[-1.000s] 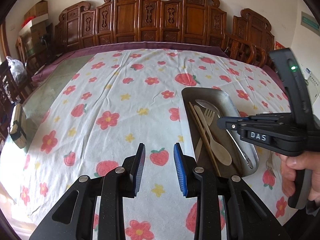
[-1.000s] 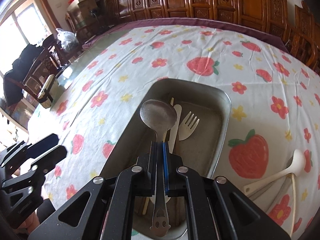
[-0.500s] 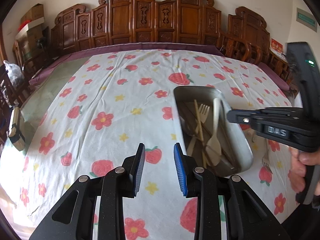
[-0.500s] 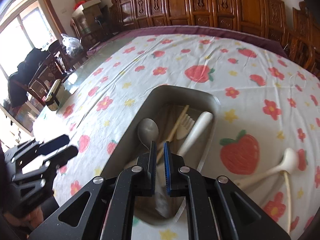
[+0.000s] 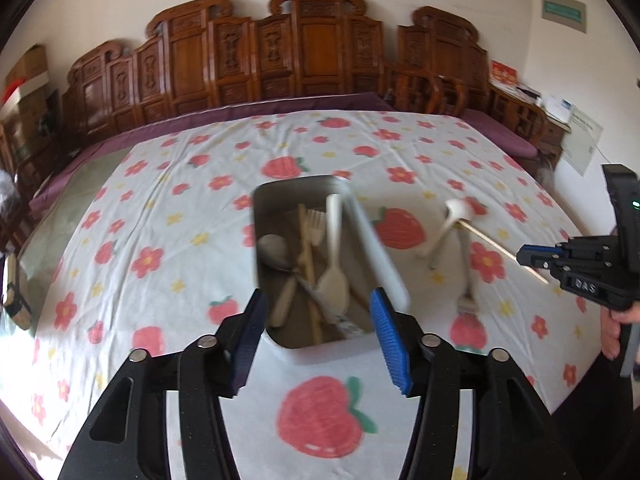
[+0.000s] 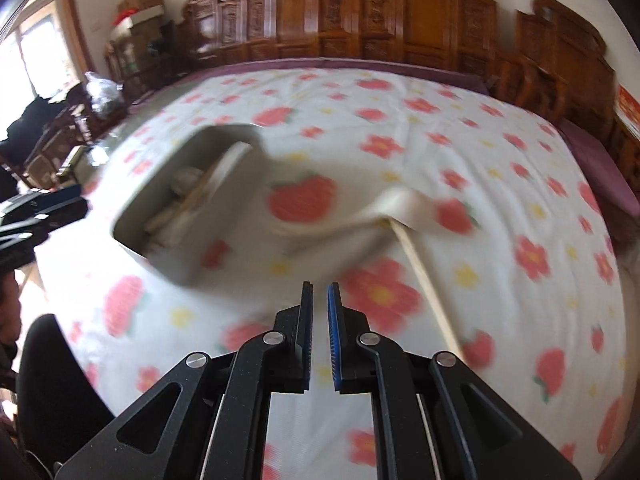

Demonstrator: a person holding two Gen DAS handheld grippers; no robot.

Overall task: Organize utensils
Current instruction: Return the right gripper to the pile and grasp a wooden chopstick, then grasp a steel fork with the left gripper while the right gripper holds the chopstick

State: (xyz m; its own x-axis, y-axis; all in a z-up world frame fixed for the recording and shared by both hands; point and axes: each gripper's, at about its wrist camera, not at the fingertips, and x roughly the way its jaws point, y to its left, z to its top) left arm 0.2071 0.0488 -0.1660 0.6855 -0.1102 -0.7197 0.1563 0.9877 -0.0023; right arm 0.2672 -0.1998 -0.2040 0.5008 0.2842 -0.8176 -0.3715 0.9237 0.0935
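Several loose utensils: white ladle [image 6: 404,204] and wooden chopstick [image 6: 424,280] ahead-right of near-closed, empty right hand-held gripper [image 6: 319,312]; chopstick pointing roughly away; left hand-held gripper [image 5: 318,320] spread wide, farther off.

A home dining room: carved dark-wood chairs [image 5: 320,52] line the far edge of a large worktop [image 5: 180,184] under a strawberry-and-flower tablecloth [image 6: 440,152]. Cardboard boxes [image 6: 140,4] sit stacked in the corner beside a bright window [image 6: 36,60].
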